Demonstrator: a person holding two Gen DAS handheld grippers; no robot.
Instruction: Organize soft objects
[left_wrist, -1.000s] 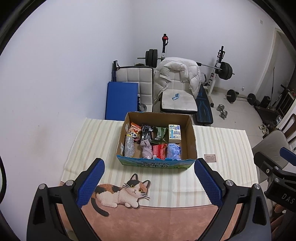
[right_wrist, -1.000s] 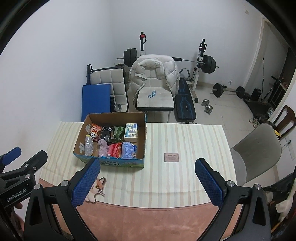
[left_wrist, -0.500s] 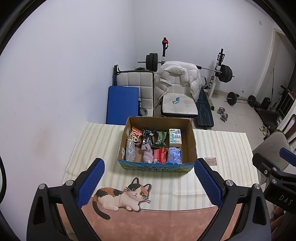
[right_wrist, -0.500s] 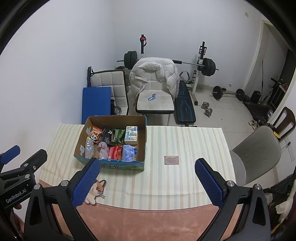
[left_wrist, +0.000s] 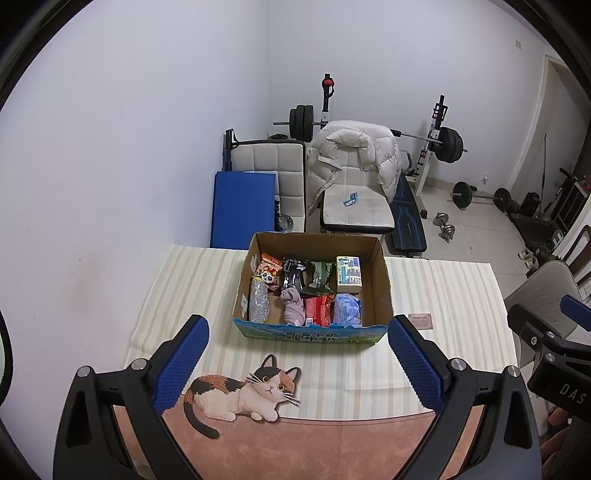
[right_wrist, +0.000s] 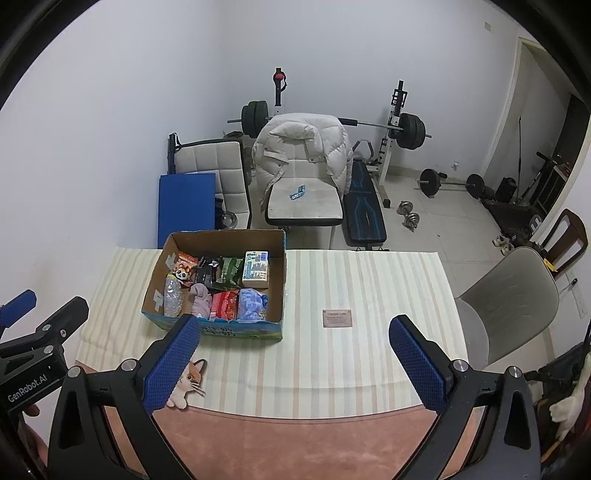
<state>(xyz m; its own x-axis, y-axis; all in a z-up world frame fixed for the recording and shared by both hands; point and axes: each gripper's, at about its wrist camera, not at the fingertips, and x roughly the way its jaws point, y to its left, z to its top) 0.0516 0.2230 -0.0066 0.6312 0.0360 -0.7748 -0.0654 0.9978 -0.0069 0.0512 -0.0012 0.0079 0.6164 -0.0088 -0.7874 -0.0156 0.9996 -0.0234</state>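
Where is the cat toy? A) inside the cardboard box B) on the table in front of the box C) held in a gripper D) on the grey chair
B: the cat toy lies flat on the table, on the near side of the cardboard box, outside it, and neither open gripper touches it.

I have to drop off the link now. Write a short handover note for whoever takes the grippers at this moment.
Left gripper: open, empty, held above the near table edge.
Right gripper: open, empty, likewise.
Cardboard box sits on the striped cloth, holding snack packets, a tissue pack, a plastic bottle, a mauve sock.
Done: nothing taken out.
Left: all the sorting.
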